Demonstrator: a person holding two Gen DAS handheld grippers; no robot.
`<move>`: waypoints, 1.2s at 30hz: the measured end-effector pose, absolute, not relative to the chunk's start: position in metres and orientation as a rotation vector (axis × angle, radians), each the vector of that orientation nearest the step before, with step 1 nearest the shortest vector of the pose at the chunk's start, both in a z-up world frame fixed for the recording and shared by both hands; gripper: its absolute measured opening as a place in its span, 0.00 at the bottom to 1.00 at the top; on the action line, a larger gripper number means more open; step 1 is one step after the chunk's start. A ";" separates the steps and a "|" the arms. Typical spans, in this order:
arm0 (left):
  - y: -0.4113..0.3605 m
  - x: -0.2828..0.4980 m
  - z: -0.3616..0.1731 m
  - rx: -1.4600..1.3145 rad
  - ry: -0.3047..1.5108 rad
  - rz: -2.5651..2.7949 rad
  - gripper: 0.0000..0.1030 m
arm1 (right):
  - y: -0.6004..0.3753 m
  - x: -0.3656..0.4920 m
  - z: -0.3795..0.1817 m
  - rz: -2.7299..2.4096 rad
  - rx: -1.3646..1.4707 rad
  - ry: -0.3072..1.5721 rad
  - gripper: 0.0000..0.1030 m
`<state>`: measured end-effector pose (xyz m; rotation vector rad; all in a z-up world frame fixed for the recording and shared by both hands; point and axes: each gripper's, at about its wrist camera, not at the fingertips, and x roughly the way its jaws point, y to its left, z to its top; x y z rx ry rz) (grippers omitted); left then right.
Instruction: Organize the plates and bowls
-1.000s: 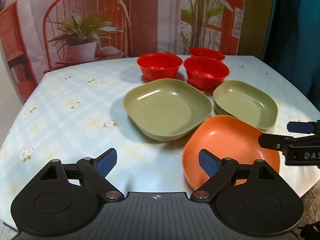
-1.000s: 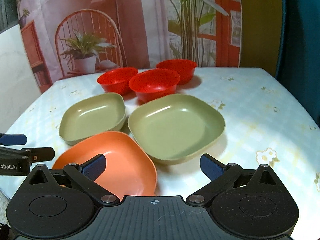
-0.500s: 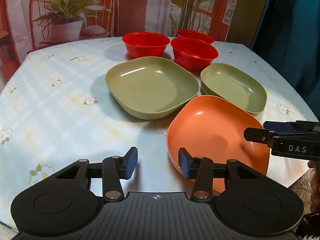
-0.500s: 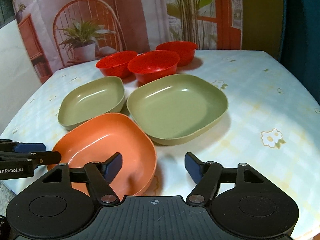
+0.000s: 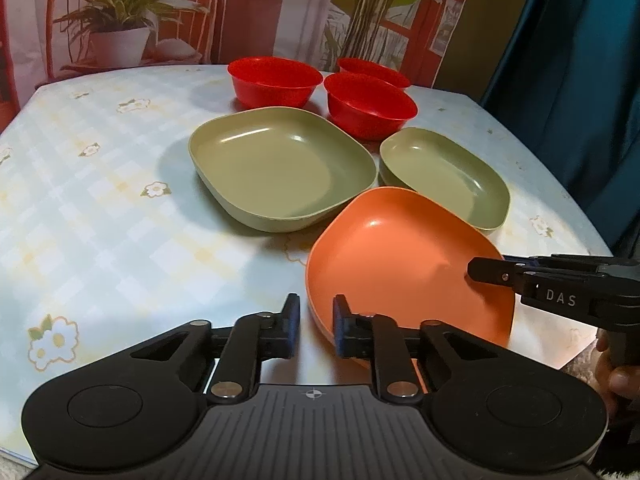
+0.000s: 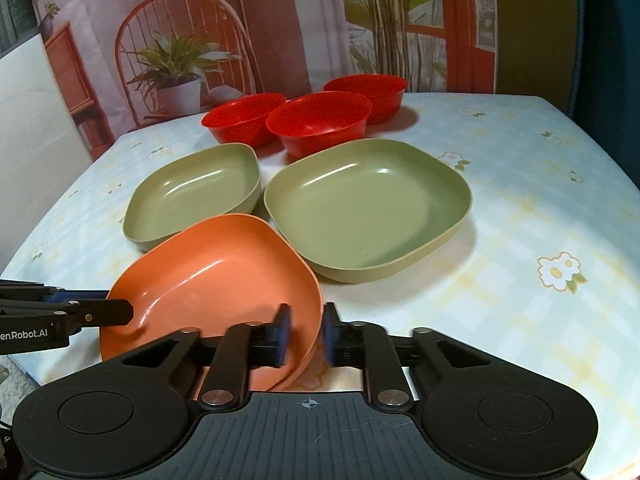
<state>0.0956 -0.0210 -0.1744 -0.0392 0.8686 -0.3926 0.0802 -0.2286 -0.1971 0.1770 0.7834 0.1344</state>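
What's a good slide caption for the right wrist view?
Right gripper closes on the near rim of the tilted orange plate, with the left gripper at its opposite edge.

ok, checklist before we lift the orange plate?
1. Left gripper straddles the orange plate rim: ok.
2. Right gripper straddles the rim on the other side: ok.
3. Pads clamped firmly on both sides: cannot tell.
4. Large green plate empty, free as a stacking spot: ok.
5. Orange plate apart from the small green plate: cannot tell, their edges overlap in both views.
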 end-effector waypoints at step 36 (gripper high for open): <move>0.015 0.201 -0.117 -0.069 0.730 -0.262 0.12 | -0.202 0.190 -0.156 0.201 0.351 0.797 0.09</move>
